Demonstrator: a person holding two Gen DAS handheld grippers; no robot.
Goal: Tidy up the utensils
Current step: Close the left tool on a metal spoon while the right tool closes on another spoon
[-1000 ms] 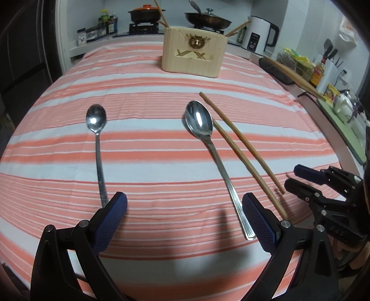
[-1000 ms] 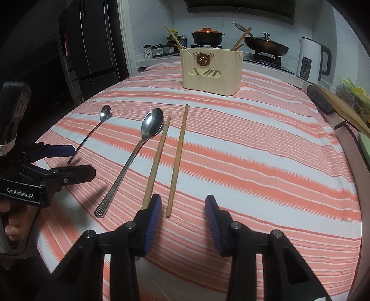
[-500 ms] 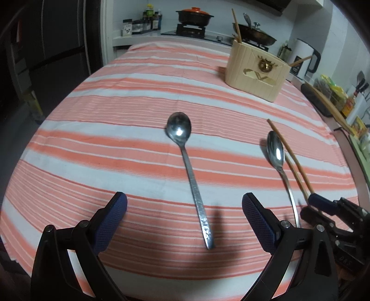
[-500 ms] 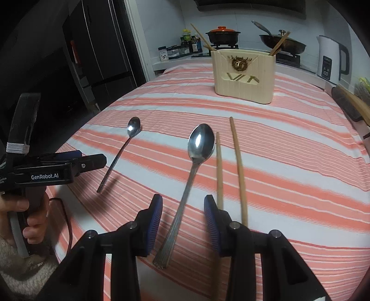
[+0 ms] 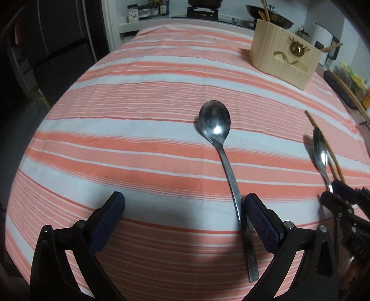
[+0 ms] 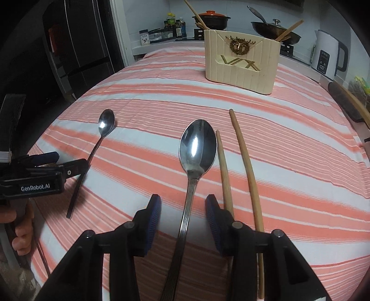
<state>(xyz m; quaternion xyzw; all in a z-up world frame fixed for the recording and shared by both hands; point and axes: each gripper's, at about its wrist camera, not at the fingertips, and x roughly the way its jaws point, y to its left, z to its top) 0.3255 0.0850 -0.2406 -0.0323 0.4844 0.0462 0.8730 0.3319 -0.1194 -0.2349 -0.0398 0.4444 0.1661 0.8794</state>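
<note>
A small steel spoon [image 5: 219, 143] lies on the striped cloth; its handle runs between my left gripper's [image 5: 182, 217] wide-open fingers, close to the right pad [image 5: 261, 222]. It also shows in the right wrist view [image 6: 101, 136]. A large steel spoon [image 6: 196, 152] lies with its handle between my right gripper's [image 6: 182, 217] open fingers, which stand apart from it. Two wooden chopsticks [image 6: 245, 162] lie just right of it. A cream utensil holder [image 6: 242, 62] with chopsticks in it stands at the far end, also seen in the left wrist view [image 5: 284, 60].
The table cloth [image 5: 138, 115] ends in a drop at the left and near edges. A stove with a pot [image 6: 212, 16] and a pan [image 6: 275, 30], a white kettle [image 6: 328, 55] and a dark fridge [image 6: 76, 46] stand beyond the table.
Both grippers have moved left and lower toward the table. The left now straddles the small spoon's handle; the right now straddles the large spoon's handle. Both stay open.
</note>
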